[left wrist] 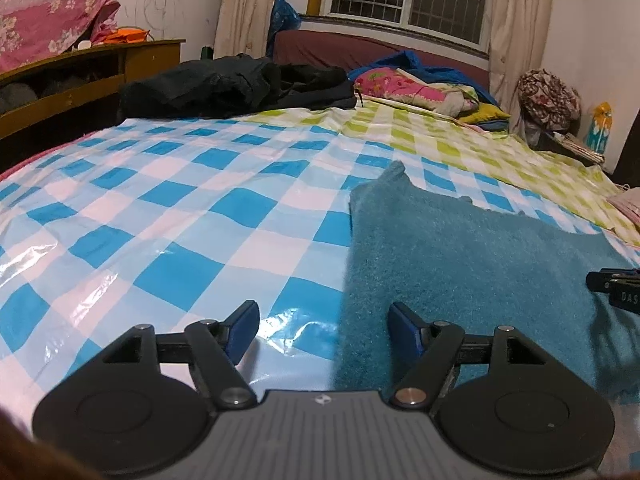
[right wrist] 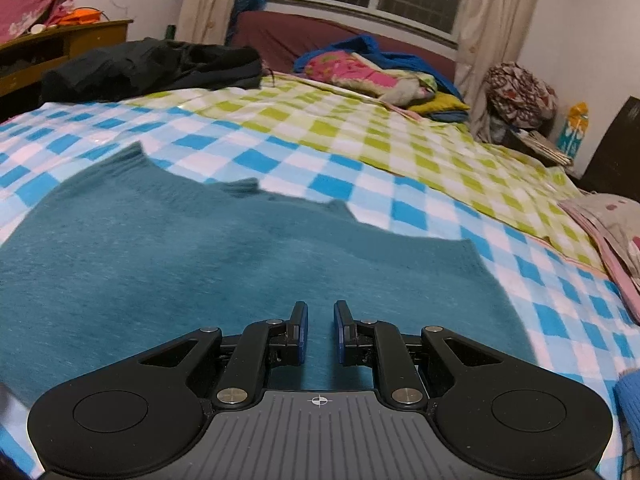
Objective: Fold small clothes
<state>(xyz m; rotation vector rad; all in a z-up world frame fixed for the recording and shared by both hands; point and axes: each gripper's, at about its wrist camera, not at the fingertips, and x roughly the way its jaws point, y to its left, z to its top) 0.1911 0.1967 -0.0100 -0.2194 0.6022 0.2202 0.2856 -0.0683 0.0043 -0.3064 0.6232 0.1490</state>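
Note:
A teal knitted garment point(left wrist: 460, 256) lies spread flat on the blue-and-white checked sheet point(left wrist: 180, 220); it fills the middle of the right wrist view point(right wrist: 240, 256). My left gripper point(left wrist: 324, 320) is wide open and empty, low over the garment's left edge, with its right finger over the cloth. My right gripper point(right wrist: 320, 316) hovers above the garment's near middle, jaws narrowly apart, nothing between them. Its tip shows at the right edge of the left wrist view point(left wrist: 612, 284).
A black coat pile point(left wrist: 236, 84) and pink floral bedding point(left wrist: 404, 84) lie at the bed's far end. A green checked sheet point(right wrist: 380, 128) covers the far right. A pinkish cloth point(right wrist: 612, 224) lies at the right edge. A wooden cabinet point(left wrist: 80, 76) stands at left.

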